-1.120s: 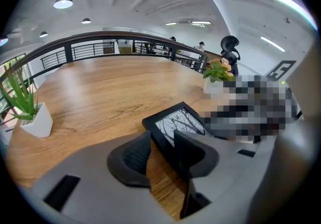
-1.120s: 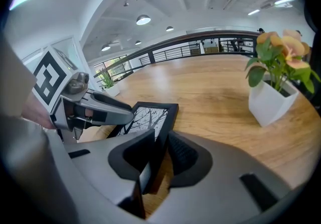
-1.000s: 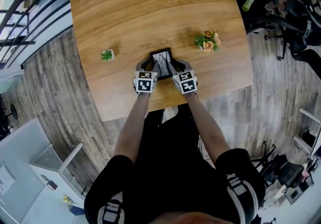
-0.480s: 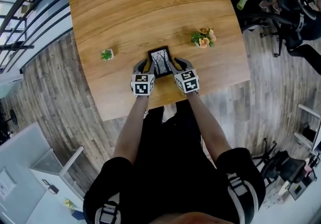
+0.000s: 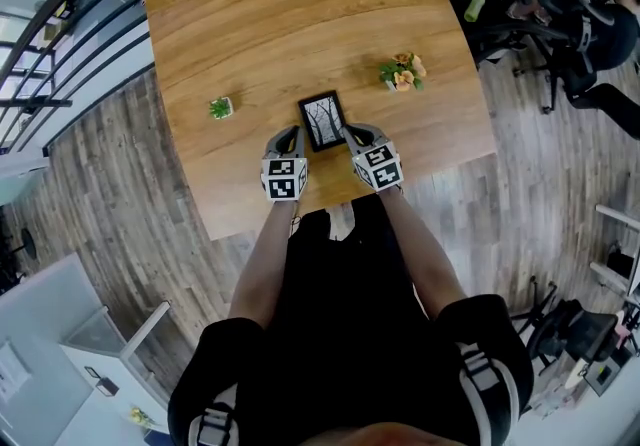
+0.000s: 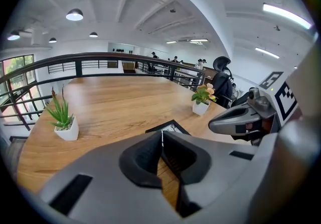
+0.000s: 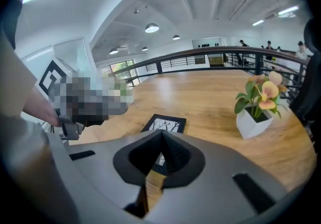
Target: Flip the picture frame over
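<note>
**Both grippers shut and empty, frame lying flat between them**

Looking steeply down from the head view, a person dressed in black stands at the near edge of a wooden table. The frame lies flat on the table close to that edge. Its picture side faces up: a black border around a pale print of bare branches.

The left gripper is just to the left of the frame's near end. The right gripper is just to the right of it. Both tilt downward, with their tips angled in toward the frame. Neither one holds it.

In the left gripper view, the jaws have just closed and are pressed together with nothing between them. Only table wood shows through the gap behind the tips, and the frame lies on the wood just beyond them.

The right gripper view shows the same. Its jaws have just closed and meet tip to tip, empty, with the frame lying just past them.

A small green plant in a white pot stands on the table to the left of the frame, well apart from it. Orange and pink flowers in a white pot stand to the right, a little farther back.

Around the table are a grey plank floor, a dark railing along the left side, and black chairs at the upper right.
</note>
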Demonstrator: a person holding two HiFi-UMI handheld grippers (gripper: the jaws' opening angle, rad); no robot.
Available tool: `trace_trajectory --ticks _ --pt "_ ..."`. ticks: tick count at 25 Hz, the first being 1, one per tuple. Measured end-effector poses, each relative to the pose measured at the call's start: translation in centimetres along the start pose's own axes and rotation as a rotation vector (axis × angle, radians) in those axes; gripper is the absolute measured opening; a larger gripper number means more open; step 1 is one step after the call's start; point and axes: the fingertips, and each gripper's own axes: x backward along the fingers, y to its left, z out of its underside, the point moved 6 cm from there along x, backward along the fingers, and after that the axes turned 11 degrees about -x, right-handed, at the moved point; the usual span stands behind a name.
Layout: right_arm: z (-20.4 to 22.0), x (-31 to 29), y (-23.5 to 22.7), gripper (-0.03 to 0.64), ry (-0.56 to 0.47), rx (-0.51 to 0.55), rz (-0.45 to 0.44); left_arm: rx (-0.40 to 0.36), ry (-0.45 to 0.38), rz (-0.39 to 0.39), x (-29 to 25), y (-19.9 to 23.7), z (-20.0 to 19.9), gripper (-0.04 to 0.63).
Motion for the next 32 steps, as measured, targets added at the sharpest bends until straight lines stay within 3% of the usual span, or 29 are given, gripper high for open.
trace_trajectory --ticks 8,20,32 --pt "-0.6 1.9 0.7 0.006 -0.013 0.064 0.045 -0.018 -0.029 0.025 2.0 -1.3 0.0 0.026" --pt "-1.4 4.8 1.7 0.008 -0.127 0.037 0.088 -0.080 -0.074 0.058 4.3 -1.6 -1.3 0.026" --pt "-1.0 5.3 2.8 0.008 -0.151 0.023 0.110 -0.097 -0.095 0.073 5.5 -0.6 -1.8 0.026"
